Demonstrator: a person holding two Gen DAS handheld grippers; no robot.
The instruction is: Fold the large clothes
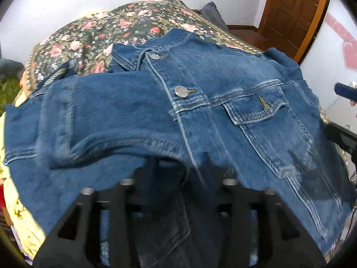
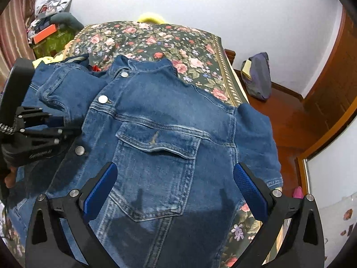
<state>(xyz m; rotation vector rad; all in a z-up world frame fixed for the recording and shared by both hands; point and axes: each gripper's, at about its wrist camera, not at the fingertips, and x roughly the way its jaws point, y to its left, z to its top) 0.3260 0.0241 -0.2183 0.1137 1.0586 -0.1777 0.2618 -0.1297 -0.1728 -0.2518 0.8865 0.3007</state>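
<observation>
One denim jacket (image 2: 160,120) (thick, stiff, heavy) lies on the bed (image 2: 156,38); left gripper (image 1: 191,172) pinches its sleeve (image 1: 107,111), right gripper (image 2: 176,189) spread above; grip seams.

Even daylight, motion blur, fisheye-warped edges

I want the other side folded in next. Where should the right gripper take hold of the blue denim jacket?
Grip the blue denim jacket at its short sleeve's hemmed cuff, coming from the bed's right edge: it hangs free over the floral bedspread, so the open right gripper can pinch it.
</observation>
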